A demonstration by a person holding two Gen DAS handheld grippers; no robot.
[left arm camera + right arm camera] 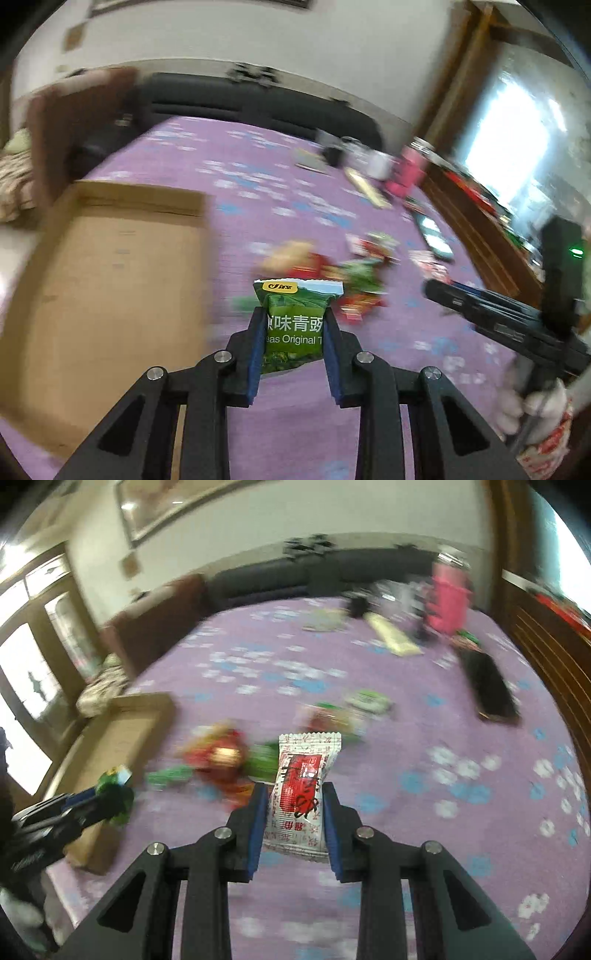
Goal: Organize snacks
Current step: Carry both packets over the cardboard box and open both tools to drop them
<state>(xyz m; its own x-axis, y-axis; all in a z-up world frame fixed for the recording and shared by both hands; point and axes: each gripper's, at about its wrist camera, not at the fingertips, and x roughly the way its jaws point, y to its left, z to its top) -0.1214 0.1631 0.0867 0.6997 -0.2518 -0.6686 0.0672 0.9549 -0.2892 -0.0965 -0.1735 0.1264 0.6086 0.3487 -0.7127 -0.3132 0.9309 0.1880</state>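
The left gripper (293, 321) is clamping a green packet (295, 325) upright between its blue pads (255, 354), lifted above the purple cloth (258, 166). The right gripper (294, 801) is pinching a white packet (301, 794) with a red label the same way. The cardboard box (110, 288) is lying open at nine o'clock in the left view and at about eight o'clock in the right view, while the loose snack pile (229, 757) is sitting at twelve o'clock just past both sets of fingers.

Both packets seem to be on their way to the box. To do this well, each hand should be travelling over the rim before loosening, keeping the squeeze light so the bags are not crushed. The left should be going first, since it is nearer, leaving the right room to follow without the tools colliding. Motion blur is hiding finer detail.
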